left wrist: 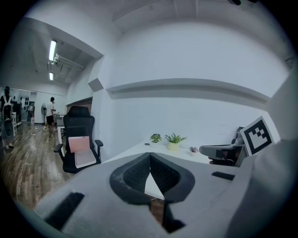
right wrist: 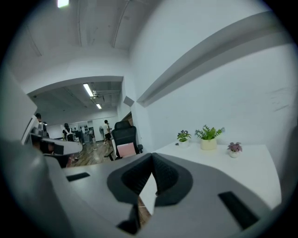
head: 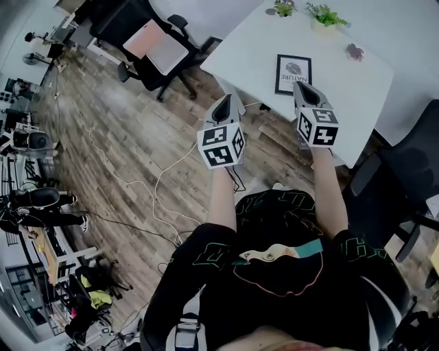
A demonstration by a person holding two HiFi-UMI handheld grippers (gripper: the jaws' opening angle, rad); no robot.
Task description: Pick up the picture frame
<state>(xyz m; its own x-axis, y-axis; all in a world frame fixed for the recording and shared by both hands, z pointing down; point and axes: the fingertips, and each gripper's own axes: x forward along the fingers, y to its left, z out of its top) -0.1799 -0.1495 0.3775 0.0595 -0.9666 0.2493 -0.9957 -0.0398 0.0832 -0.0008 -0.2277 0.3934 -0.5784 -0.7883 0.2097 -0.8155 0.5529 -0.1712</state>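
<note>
A black picture frame (head: 293, 74) with a white print lies flat on the white table (head: 254, 48), near its front edge. My left gripper (head: 223, 101) is shut and empty, held over the floor just short of the table's near corner, to the left of the frame. My right gripper (head: 305, 88) is shut and empty too, its tip at the frame's near right corner, above the table edge. In the left gripper view the shut jaws (left wrist: 150, 160) point at the table, and the right gripper view shows the same with its jaws (right wrist: 152, 160) touching. The frame is hidden in both gripper views.
Three small potted plants (head: 324, 15) stand at the table's far side. A black office chair (head: 154, 42) with a pink pad stands left of the table, another dark chair (head: 411, 161) at right. Cables (head: 161, 182) trail over the wooden floor.
</note>
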